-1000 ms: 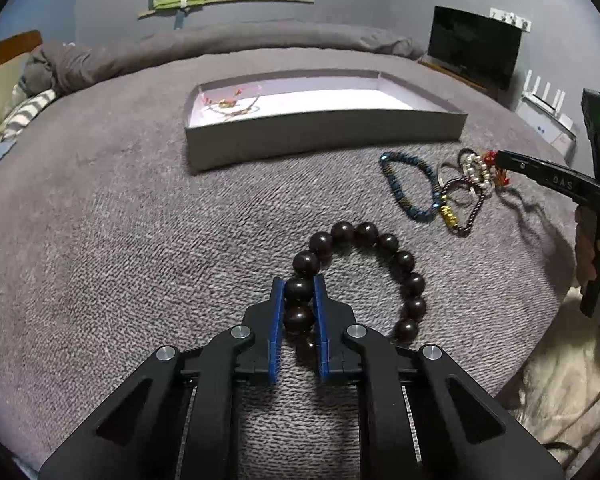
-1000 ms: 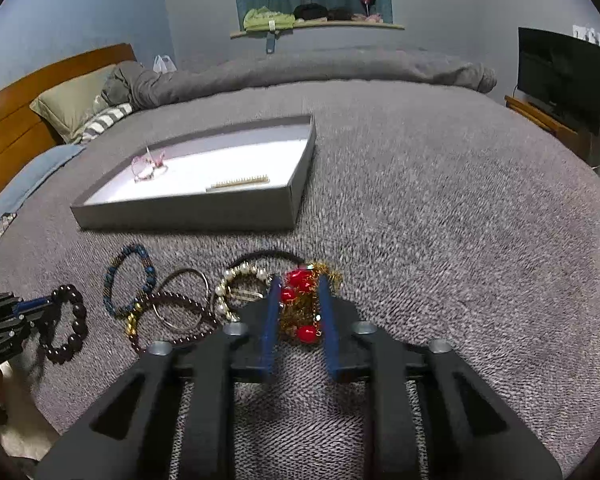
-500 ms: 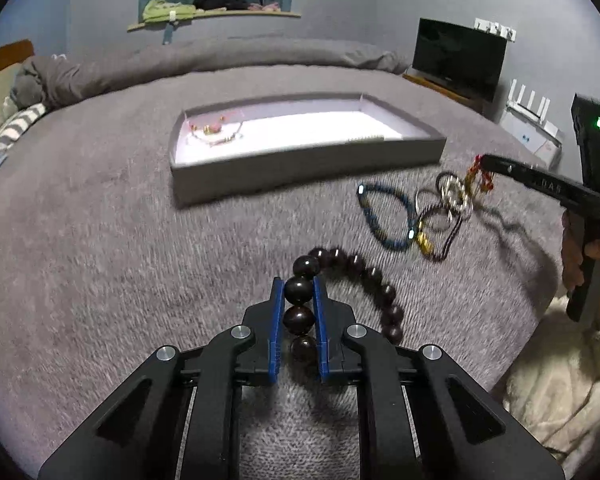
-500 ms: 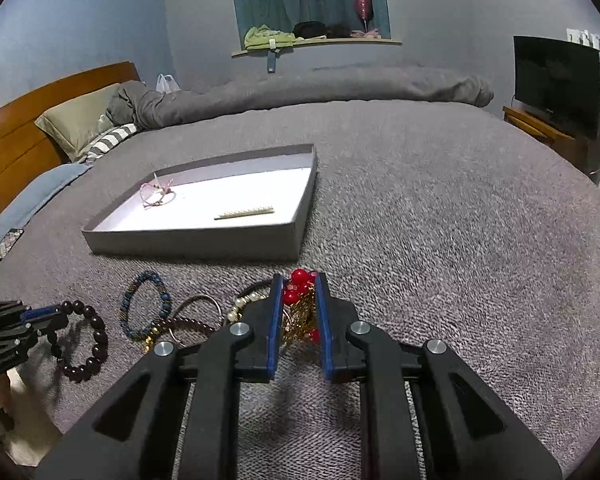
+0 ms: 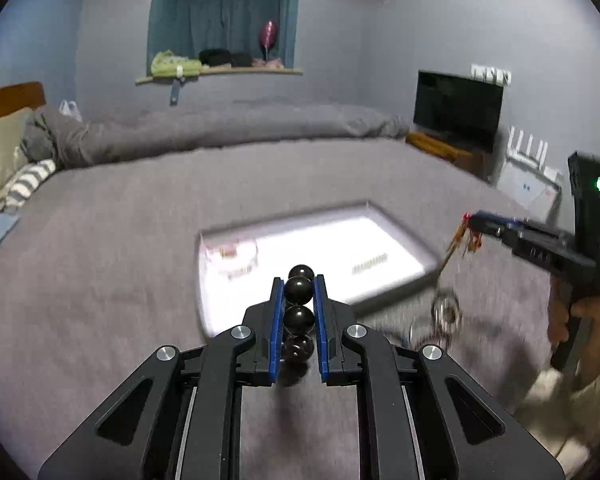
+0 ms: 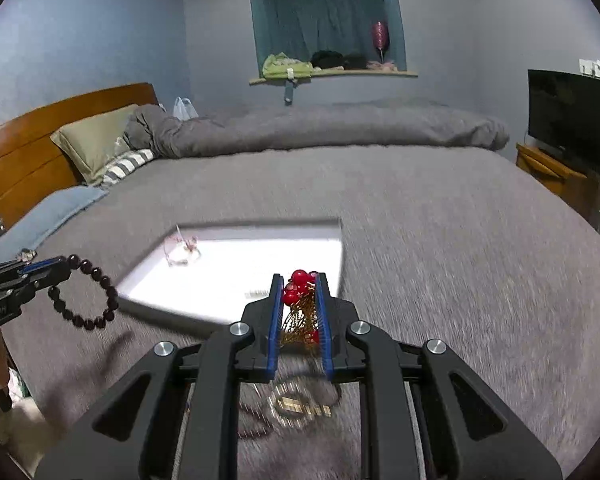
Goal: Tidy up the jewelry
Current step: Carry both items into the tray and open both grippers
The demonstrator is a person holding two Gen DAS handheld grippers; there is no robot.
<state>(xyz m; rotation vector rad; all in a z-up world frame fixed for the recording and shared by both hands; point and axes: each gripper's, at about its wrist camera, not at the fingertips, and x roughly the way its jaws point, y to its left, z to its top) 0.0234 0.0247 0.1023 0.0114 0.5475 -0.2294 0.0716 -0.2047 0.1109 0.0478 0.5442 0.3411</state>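
A dark bead bracelet (image 5: 299,304) is gripped in the closed jaws of the left gripper (image 5: 299,292), at lower centre of its view and clear of the bed (image 5: 100,280). A red-and-gold piece (image 6: 300,308) is clamped by the right gripper (image 6: 299,300). The tray (image 6: 336,240) is seen mid-frame, beyond both.
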